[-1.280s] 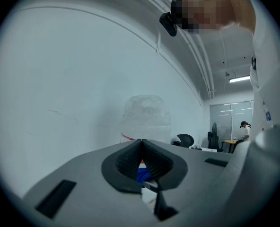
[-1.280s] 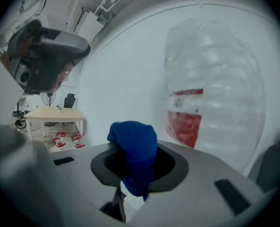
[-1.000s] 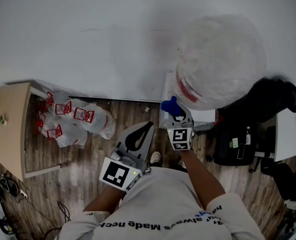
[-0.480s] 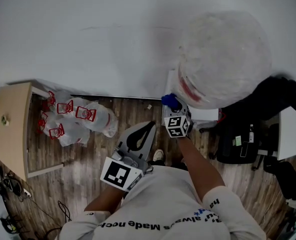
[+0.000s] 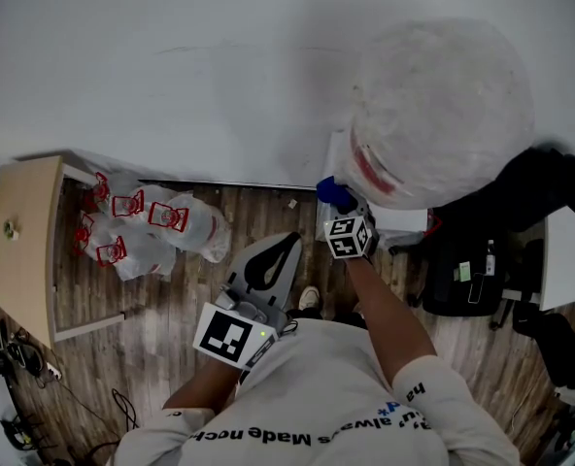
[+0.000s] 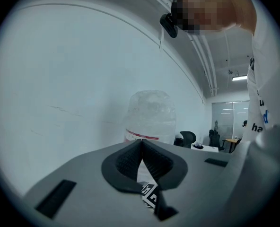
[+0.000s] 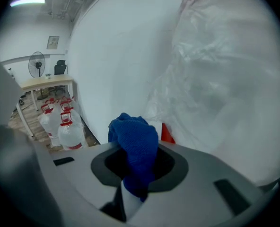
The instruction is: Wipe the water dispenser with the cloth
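The white water dispenser [image 5: 334,168] stands against the wall with a large plastic-wrapped bottle [image 5: 433,115] on top; the bottle [image 6: 148,115] also shows in the left gripper view, and its wrapped side [image 7: 220,79] fills the right gripper view. My right gripper [image 5: 337,200] is shut on a blue cloth [image 5: 332,194], held at the dispenser's front left edge below the bottle. The cloth [image 7: 134,148] bunches out of the jaws. My left gripper [image 5: 286,244] hangs lower and to the left, shut and empty, with its pads [image 6: 141,162] touching.
Several water jugs with red handles [image 5: 147,226] lie on the wooden floor beside a light wooden table [image 5: 20,250] at left. A black office chair [image 5: 521,202] and a black bag [image 5: 457,280] stand right of the dispenser. A white wall [image 5: 190,76] is behind.
My right gripper with the blue cloth has moved slightly up and closer to the dispenser's edge. The left gripper has hardly moved.
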`<action>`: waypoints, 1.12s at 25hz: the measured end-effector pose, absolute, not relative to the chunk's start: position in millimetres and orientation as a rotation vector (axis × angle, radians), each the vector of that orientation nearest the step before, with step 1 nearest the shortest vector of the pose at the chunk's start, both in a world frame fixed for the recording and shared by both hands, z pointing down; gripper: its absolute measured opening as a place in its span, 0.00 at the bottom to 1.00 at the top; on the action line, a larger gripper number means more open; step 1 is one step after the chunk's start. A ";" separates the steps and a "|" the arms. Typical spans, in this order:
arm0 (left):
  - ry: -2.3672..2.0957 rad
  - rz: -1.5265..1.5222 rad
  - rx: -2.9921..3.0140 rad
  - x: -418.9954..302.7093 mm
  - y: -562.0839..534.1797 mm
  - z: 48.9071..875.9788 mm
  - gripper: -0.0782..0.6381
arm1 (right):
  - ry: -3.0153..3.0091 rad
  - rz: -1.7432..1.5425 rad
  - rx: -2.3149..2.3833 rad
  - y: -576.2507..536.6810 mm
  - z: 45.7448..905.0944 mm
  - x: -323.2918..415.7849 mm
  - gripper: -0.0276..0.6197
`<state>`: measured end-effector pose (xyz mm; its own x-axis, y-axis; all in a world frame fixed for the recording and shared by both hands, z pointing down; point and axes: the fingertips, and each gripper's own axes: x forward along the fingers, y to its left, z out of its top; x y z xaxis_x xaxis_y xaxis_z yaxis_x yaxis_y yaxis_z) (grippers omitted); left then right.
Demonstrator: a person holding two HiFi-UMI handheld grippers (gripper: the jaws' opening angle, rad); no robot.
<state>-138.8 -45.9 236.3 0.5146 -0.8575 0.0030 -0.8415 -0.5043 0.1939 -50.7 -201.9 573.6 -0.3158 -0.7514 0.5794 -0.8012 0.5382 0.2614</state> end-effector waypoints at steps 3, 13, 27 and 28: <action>-1.461 -0.139 2.582 -138.2 -44.3 236.2 0.14 | -2.102 0.117 1.238 -201.6 576.1 -50.2 0.18; -1.459 -0.140 2.588 -135.5 -35.4 234.9 0.14 | -2.091 0.164 1.217 -192.6 581.1 -46.7 0.18; -1.456 -0.157 2.603 -131.5 -22.9 230.2 0.14 | -2.091 0.163 1.186 -166.0 583.6 -47.2 0.18; -1.455 -0.157 2.604 -131.1 -22.5 230.1 0.14 | -2.091 0.165 1.186 -164.4 583.9 -46.7 0.18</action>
